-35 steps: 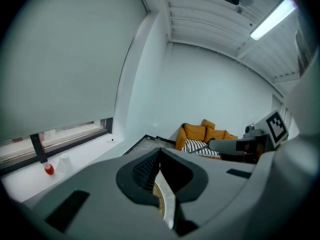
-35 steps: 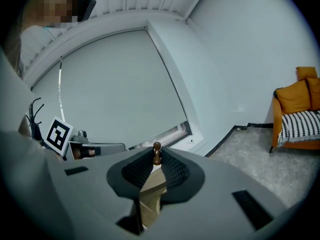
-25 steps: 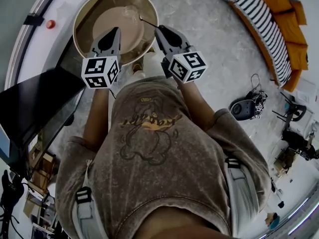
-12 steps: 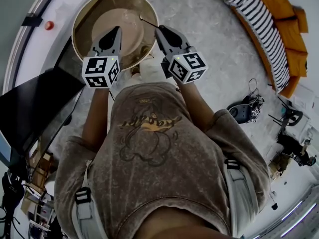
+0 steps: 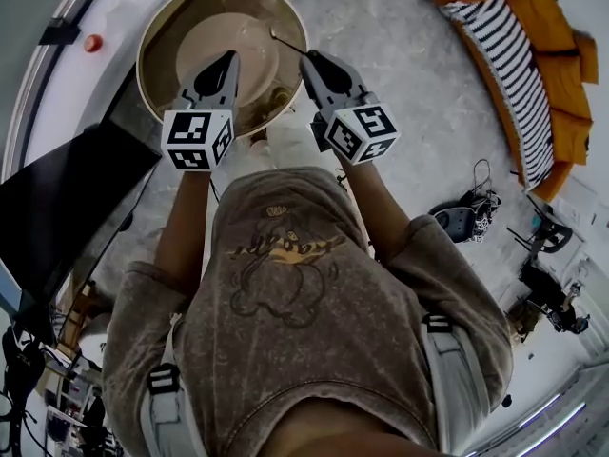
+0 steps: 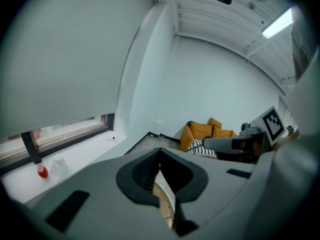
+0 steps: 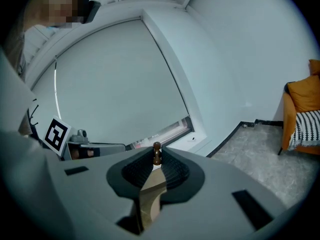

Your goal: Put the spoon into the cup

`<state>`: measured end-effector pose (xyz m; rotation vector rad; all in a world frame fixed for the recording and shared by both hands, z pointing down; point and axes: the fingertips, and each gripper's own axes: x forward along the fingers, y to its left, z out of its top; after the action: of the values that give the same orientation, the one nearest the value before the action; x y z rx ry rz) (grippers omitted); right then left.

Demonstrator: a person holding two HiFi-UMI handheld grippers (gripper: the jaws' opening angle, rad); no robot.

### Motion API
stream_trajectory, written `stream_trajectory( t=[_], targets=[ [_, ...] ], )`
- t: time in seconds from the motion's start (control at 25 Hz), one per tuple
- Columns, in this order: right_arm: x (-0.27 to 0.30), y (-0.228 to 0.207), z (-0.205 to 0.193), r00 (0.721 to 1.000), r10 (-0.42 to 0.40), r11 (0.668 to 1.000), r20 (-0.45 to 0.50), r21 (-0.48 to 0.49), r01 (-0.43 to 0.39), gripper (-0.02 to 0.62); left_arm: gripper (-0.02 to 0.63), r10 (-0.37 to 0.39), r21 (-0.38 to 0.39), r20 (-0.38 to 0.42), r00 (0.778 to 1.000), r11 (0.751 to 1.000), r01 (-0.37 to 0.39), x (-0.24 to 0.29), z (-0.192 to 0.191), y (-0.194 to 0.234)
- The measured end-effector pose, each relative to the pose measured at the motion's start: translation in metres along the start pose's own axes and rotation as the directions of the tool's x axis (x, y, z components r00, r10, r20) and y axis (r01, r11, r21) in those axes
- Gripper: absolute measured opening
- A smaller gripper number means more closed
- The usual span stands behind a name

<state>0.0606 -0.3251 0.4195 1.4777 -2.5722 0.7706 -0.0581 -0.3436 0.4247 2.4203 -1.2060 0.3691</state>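
Item: spoon [image 5: 285,43]. A slim dark stem. In the right gripper view, its near end [image 7: 157,154] is a small brown bead finial, standing just above the pads. The bowl end cannot be made out.

Location: it is raised over the round worktop [image 5: 200,36], and its far end reaches toward the middle of the brown surface. A pale, see-through cup [image 5: 249,29] shows only faintly just beside that end. Whether the two touch cannot be told.

Holder: your right hand-held gripper [image 5: 309,57] is clenched on the spoon stem, with the ribbed pads [image 7: 172,171] pressed against it from both sides.

Second tool: your left hand-held gripper [image 5: 228,57] has its jaws closed together with nothing between them [image 6: 160,151]. It hovers over the near edge of the worktop, beside the right one and apart from it.

Change since a second ago: both tools have drifted slightly up and to the right in the head view. The spoon stays clamped at the same slant, and its far end remains by the cup.

Surroundings: an orange sofa [image 5: 533,55] with a striped cushion stands well apart, at upper right.
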Motion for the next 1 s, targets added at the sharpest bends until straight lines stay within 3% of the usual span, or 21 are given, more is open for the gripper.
stream_trajectory(
  t=[0.52, 1.0],
  targets=[
    [0.037, -0.030, -0.034, 0.998, 0.020, 0.999, -0.057, 0.041, -0.018, 0.061, 0.017, 0.028, -0.046, -0.054, 0.998, 0.998, -0.031, 0.040, -0.044, 0.019],
    [0.073, -0.047, -0.063, 0.991, 0.049, 0.998, -0.128, 0.031, -0.045, 0.061, 0.017, 0.038, -0.074, -0.087, 0.996, 0.996, -0.045, 0.065, -0.062, 0.032]
  ],
)
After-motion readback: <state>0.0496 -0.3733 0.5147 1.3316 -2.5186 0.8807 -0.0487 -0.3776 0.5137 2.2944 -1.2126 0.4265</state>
